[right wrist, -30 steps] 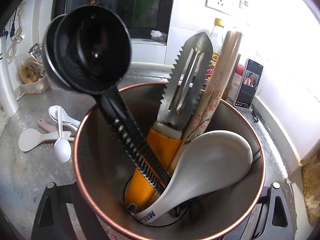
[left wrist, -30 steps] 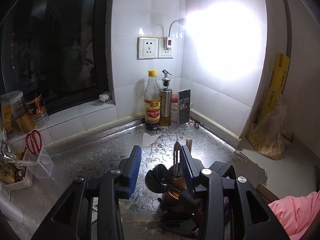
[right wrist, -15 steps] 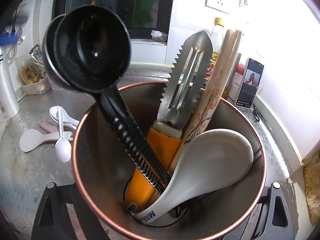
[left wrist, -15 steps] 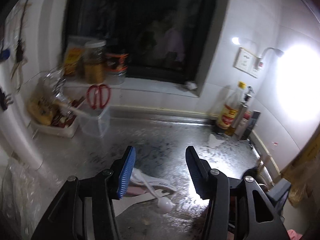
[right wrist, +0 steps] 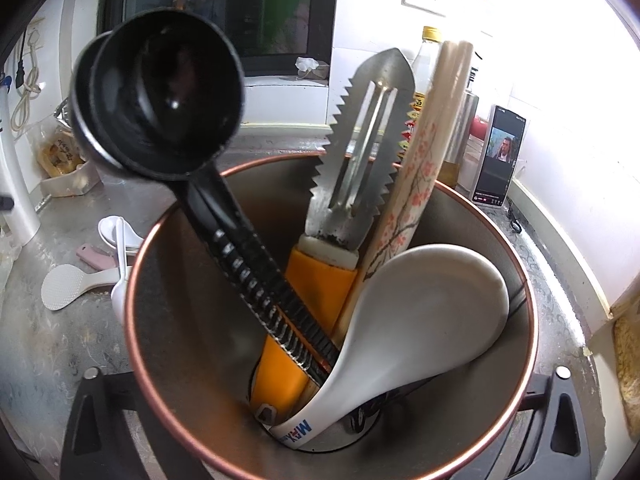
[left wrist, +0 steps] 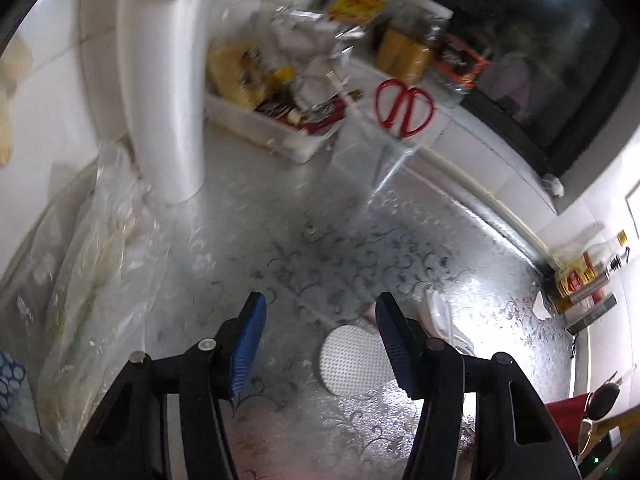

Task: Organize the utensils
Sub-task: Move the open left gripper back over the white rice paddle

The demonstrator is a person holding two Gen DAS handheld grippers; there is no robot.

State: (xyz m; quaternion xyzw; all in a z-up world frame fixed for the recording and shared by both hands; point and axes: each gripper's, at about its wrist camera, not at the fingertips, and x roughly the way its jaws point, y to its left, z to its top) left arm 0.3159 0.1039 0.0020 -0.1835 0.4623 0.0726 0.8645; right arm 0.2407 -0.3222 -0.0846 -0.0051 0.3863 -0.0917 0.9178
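Left gripper [left wrist: 318, 342] tilts steeply down over the patterned counter [left wrist: 304, 248], its blue pads [left wrist: 246, 340] spread and just widening, nothing pinched; a white rice paddle [left wrist: 352, 364] lies on the counter between them. The right gripper sits low around the copper-rimmed cup [right wrist: 192, 320]; whether its fingers press the cup cannot be told. The cup holds a black scoop [right wrist: 160, 96], peeler [right wrist: 360, 152], chopsticks [right wrist: 432, 152] and white spoon [right wrist: 424, 312].

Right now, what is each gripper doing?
Left gripper: open, just widened, nothing between its jaws.
Right gripper: just widened around the cup; grip cannot be told.
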